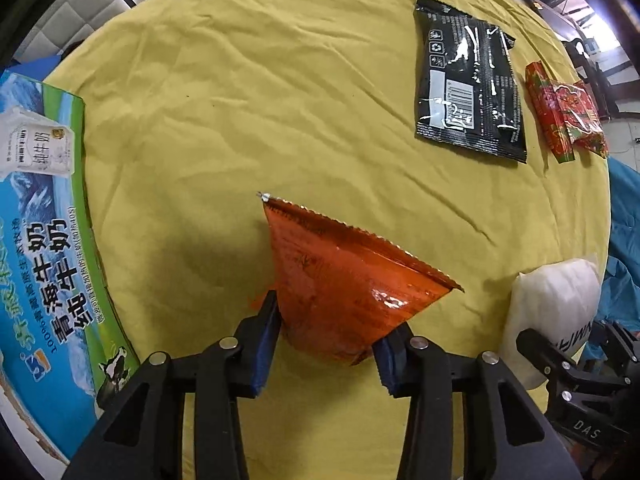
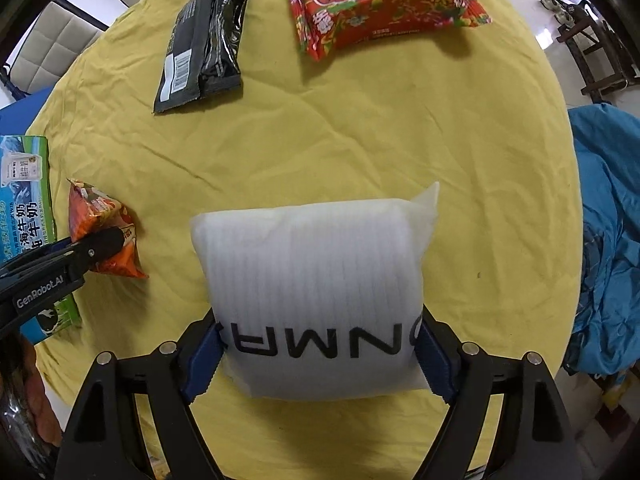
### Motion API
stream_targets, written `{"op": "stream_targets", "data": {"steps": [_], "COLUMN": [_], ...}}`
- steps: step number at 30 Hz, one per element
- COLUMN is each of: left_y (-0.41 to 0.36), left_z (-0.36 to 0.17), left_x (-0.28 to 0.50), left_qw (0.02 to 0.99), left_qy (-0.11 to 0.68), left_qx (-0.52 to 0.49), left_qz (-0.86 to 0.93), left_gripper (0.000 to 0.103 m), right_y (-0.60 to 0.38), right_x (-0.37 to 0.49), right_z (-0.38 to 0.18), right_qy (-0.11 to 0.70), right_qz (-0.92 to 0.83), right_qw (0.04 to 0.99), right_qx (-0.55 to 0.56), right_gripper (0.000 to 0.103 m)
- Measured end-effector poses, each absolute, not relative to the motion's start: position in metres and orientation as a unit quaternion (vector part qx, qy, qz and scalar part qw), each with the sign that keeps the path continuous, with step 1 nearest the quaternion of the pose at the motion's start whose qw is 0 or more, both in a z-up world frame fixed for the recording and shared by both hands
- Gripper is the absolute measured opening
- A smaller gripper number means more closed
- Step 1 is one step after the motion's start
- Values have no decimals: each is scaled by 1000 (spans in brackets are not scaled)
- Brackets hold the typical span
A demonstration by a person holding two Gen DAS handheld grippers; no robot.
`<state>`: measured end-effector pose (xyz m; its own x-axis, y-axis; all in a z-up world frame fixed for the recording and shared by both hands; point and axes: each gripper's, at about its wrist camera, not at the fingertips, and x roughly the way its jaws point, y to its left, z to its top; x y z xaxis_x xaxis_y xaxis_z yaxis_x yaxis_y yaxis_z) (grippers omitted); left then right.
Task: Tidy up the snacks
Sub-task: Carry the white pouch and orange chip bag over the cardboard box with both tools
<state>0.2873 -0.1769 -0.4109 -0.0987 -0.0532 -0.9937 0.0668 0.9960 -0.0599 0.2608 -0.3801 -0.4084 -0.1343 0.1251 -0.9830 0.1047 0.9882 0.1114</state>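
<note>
My left gripper [image 1: 328, 340] is shut on an orange snack bag [image 1: 352, 280], its blue pads pinching the bag's lower end while the serrated top edge points away. The right wrist view shows that same orange bag [image 2: 100, 216] at the left, with the left gripper [image 2: 92, 248] clamped on it. A white puffy packet [image 2: 312, 264] with black lettering sits between the blue pads of my right gripper [image 2: 320, 356], which press on both its sides. From the left wrist, the white packet [image 1: 556, 300] and right gripper [image 1: 560, 356] appear at the lower right.
A yellow cloth [image 2: 360, 140] covers the round table. A black snack packet [image 2: 208, 36] and a red floral packet [image 2: 384, 4] lie at the far side. A blue-green milk carton box [image 1: 40, 220] stands at the left edge. Blue fabric [image 2: 608, 240] hangs off to the right.
</note>
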Motion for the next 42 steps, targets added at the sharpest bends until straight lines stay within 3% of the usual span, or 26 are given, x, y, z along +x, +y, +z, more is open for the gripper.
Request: {"op": "stream_targets", "data": {"steps": [9, 21, 42], "left_y": [-178, -164, -18], "left_z": [-371, -300, -207], "left_x": [259, 233, 220], "left_qw": [695, 726, 782], "left_qy": [718, 685, 616], "left_qx": [-9, -31, -88], "left_qz": [-38, -49, -35], "left_gripper": [35, 34, 34], "right_y": [-393, -385, -246], "right_x": [239, 235, 221], "right_z": [-392, -319, -204], "right_qy": [734, 697, 640], "right_qz": [2, 37, 114], "right_qw": [674, 710, 754], "right_qx": [79, 99, 92], "right_gripper": [70, 69, 69]}}
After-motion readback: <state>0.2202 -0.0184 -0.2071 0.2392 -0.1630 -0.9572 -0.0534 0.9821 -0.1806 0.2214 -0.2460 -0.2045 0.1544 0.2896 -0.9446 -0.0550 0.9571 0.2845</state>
